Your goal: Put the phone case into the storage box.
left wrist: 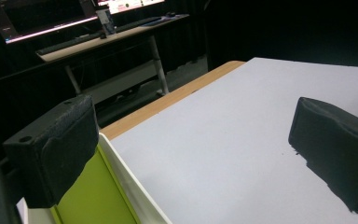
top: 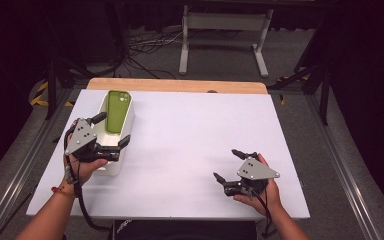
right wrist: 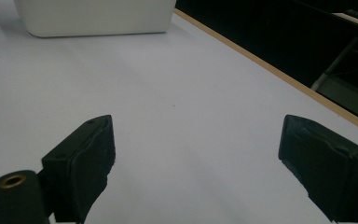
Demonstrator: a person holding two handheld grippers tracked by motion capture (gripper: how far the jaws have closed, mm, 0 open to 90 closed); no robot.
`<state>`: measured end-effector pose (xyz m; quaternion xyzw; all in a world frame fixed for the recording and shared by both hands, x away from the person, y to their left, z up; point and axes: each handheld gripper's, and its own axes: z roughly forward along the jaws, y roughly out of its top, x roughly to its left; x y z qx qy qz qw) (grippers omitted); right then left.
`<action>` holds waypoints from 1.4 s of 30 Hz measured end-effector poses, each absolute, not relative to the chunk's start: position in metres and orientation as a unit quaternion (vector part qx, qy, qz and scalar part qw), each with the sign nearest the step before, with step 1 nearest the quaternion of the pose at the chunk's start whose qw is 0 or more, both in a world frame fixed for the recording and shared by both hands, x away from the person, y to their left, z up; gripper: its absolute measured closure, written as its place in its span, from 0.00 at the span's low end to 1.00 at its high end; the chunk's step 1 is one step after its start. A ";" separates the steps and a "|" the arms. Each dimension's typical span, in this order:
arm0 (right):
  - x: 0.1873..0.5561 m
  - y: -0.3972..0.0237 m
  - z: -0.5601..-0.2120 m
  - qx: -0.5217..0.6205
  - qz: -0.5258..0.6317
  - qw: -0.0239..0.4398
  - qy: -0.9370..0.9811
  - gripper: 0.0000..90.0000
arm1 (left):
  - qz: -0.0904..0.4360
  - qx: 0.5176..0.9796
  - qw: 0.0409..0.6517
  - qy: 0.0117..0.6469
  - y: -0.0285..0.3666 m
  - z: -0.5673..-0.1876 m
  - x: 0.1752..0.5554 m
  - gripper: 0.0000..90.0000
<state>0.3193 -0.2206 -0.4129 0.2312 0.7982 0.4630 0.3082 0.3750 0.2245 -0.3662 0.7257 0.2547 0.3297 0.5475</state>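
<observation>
Your left gripper [top: 114,131] stood wide open with nothing clamped, one jaw over the white tray [top: 126,126] and the other outside its right wall, straddling that wall. The green phone case [top: 117,111] lay flat inside the tray, at the left of the desk [top: 190,140]. Your right gripper [top: 228,164] was also spread wide and held nothing, low over bare desk near the front right, well apart from the tray.

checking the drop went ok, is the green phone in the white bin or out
In: the green phone lies inside the white bin, leaning on its far wall.
</observation>
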 end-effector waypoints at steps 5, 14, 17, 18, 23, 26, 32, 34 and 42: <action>0.319 -0.220 -0.413 0.231 0.463 0.310 0.797 0.13 | 0.329 0.725 0.551 0.249 0.224 -0.370 0.370 0.03; 0.318 -0.221 -0.412 0.230 0.465 0.311 0.796 0.13 | 0.329 0.726 0.554 0.240 0.217 -0.377 0.361 0.03; 0.318 -0.221 -0.412 0.229 0.464 0.312 0.797 0.13 | 0.325 0.730 0.555 0.233 0.213 -0.379 0.357 0.03; 0.318 -0.221 -0.412 0.229 0.465 0.311 0.797 0.13 | 0.322 0.731 0.556 0.230 0.211 -0.379 0.356 0.03; 0.317 -0.220 -0.412 0.229 0.465 0.312 0.796 0.13 | 0.314 0.739 0.554 0.222 0.206 -0.384 0.352 0.03; 0.317 -0.221 -0.412 0.229 0.466 0.313 0.795 0.13 | 0.309 0.741 0.555 0.217 0.202 -0.387 0.348 0.03; 0.316 -0.220 -0.412 0.227 0.467 0.314 0.795 0.13 | 0.303 0.746 0.556 0.206 0.195 -0.392 0.340 0.03; 0.316 -0.219 -0.412 0.226 0.466 0.312 0.796 0.13 | 0.301 0.748 0.556 0.201 0.193 -0.393 0.337 0.04; 0.315 -0.217 -0.414 0.223 0.465 0.310 0.799 0.13 | 0.285 0.759 0.551 0.195 0.184 -0.404 0.329 0.04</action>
